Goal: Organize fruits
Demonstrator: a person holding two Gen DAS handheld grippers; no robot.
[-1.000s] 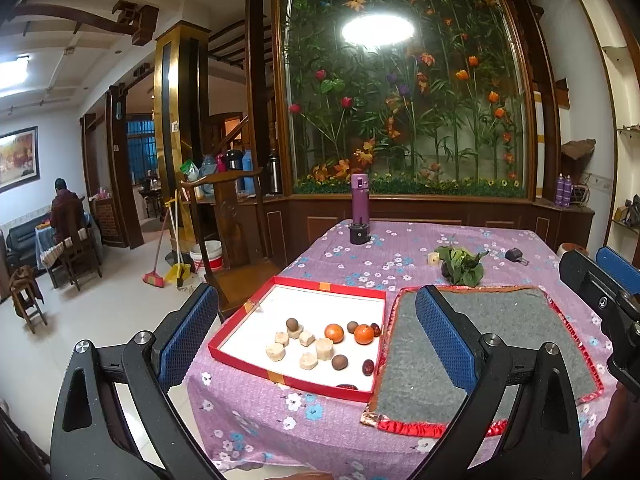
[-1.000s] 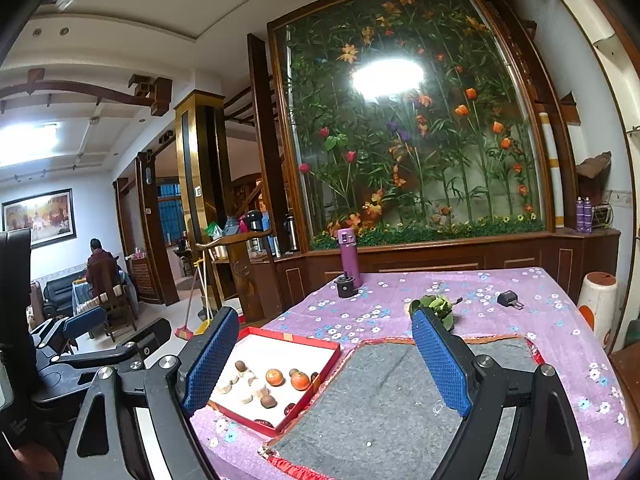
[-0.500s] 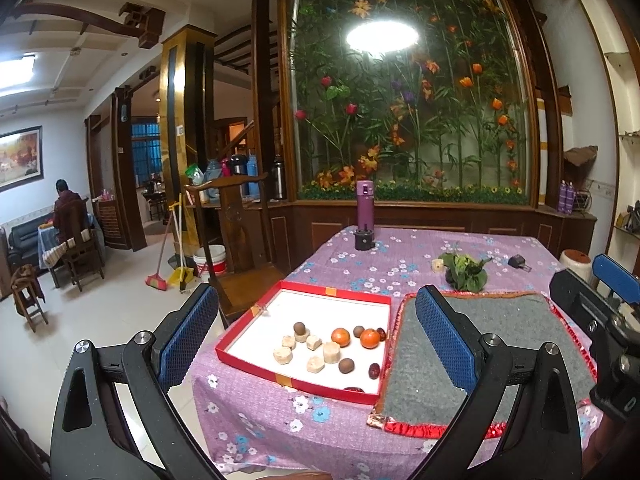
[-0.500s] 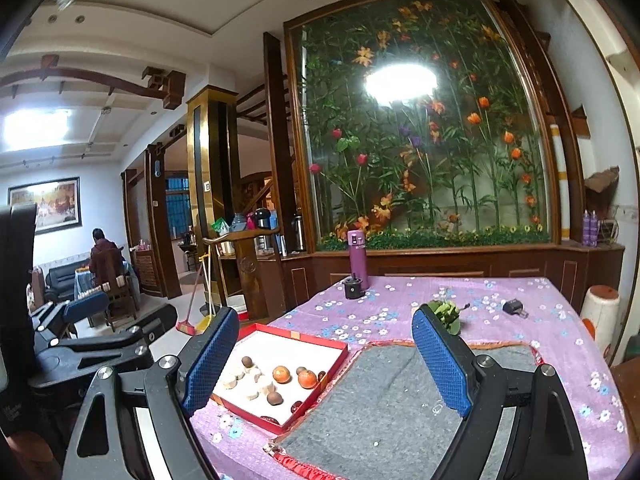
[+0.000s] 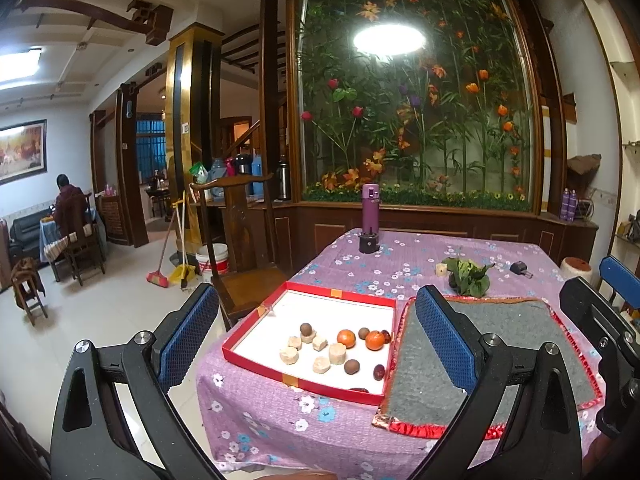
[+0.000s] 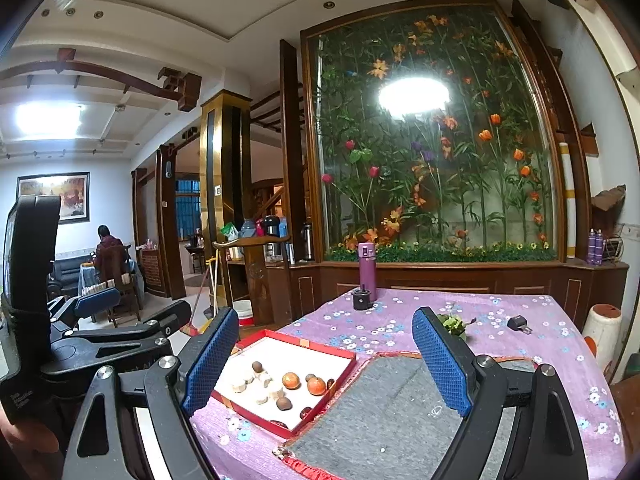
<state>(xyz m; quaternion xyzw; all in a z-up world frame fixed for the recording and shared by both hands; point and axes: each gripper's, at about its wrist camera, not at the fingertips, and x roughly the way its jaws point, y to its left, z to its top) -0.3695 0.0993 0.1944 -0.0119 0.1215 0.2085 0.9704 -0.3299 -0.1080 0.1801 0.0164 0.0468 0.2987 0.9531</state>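
Observation:
A red-rimmed white tray (image 5: 280,308) (image 6: 304,350) sits on the purple flowered tablecloth. It holds two oranges (image 5: 346,338) (image 6: 291,380), brown round fruits (image 5: 351,366), dark red dates (image 5: 379,371) and pale cut pieces (image 5: 289,356). A grey felt mat with red trim (image 5: 500,340) (image 6: 396,412) lies right of the tray. My left gripper (image 5: 316,344) is open and empty, held back from the table's near edge. My right gripper (image 6: 324,360) is open and empty, also short of the table. The left gripper also shows in the right wrist view (image 6: 132,320).
A purple bottle (image 5: 370,210) and a small black holder (image 5: 369,243) stand at the table's far side. A leafy bunch (image 5: 468,276), a pale cube (image 5: 441,269) and a small black item (image 5: 520,269) lie behind the mat. A wooden chair (image 5: 240,256) stands left of the table.
Both grippers have drawn back and risen a little, so the table looks smaller and lower. Both stay open and empty. Nothing on the table has moved.

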